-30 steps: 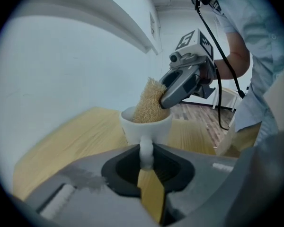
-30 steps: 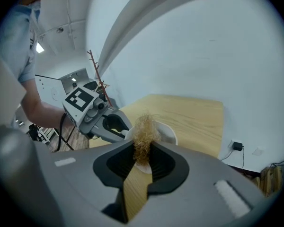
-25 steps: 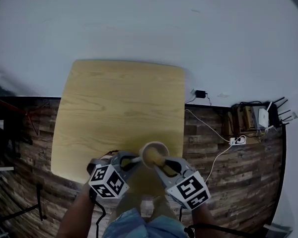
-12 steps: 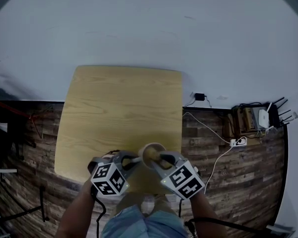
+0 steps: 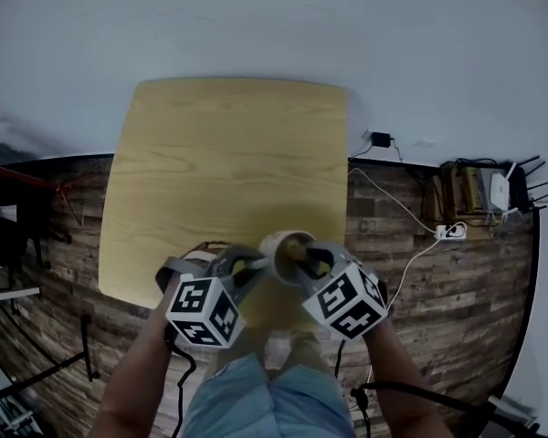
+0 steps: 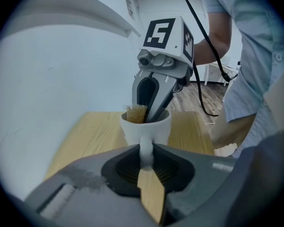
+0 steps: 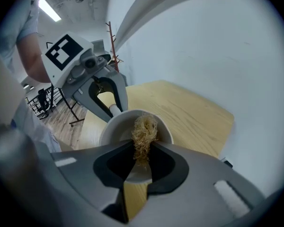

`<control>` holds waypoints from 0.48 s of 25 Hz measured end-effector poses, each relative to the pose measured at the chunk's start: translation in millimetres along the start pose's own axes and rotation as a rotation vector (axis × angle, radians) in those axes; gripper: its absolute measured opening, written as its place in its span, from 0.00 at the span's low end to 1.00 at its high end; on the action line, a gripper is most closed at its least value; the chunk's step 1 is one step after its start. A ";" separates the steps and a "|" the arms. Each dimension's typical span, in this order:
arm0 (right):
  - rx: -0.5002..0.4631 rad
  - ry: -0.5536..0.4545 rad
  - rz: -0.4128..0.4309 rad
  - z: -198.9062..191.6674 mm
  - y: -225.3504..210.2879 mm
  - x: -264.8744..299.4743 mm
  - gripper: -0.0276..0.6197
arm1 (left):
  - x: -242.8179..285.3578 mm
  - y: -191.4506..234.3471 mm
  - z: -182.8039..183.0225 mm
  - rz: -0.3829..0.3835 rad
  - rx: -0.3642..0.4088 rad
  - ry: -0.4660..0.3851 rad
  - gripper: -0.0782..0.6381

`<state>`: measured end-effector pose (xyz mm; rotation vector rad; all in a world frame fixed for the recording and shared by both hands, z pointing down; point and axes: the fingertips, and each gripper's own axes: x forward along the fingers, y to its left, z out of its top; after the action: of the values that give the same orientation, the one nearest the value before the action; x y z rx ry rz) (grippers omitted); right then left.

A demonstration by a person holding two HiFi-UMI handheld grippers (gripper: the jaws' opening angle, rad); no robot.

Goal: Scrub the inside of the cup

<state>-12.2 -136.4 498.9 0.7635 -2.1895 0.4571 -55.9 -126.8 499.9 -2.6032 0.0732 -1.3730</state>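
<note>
My left gripper (image 5: 254, 268) is shut on the handle of a white cup (image 5: 286, 242) and holds it over the near edge of the wooden table (image 5: 228, 153). In the left gripper view the handle (image 6: 146, 148) stands pinched between the jaws of the left gripper (image 6: 146, 159), with the cup (image 6: 154, 129) upright beyond it. My right gripper (image 5: 298, 255) is shut on a tan fibrous scrubber (image 7: 144, 132), and its tips reach down into the cup (image 7: 114, 129). The scrubber (image 6: 136, 113) pokes above the rim beside the right gripper's fingers (image 6: 156, 100).
The light wooden table stands against a white wall (image 5: 274, 26) on a dark plank floor (image 5: 438, 299). Cables and a power strip (image 5: 452, 231) lie on the floor at the right. A coat rack (image 7: 114, 39) stands behind. The person's legs (image 5: 265, 400) are below the grippers.
The head view has shifted, so the table, cup and grippers sit higher in it. The right gripper has moved in a little closer over the cup. Both grips are unchanged.
</note>
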 end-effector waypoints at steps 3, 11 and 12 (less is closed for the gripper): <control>-0.006 0.047 0.017 -6.8 -2.3 -0.3 0.15 | 0.9 3.2 5.0 0.000 0.016 0.013 0.21; 0.021 0.152 0.113 -13.7 4.3 3.4 0.15 | -0.2 5.0 7.4 0.013 0.030 0.027 0.21; 0.034 0.154 0.130 -13.1 5.7 3.6 0.15 | -0.4 4.8 7.0 0.015 0.029 0.026 0.21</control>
<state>-10.7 -126.4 509.7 0.5864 -2.0990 0.5998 -50.1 -130.4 494.8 -2.5566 0.0757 -1.3925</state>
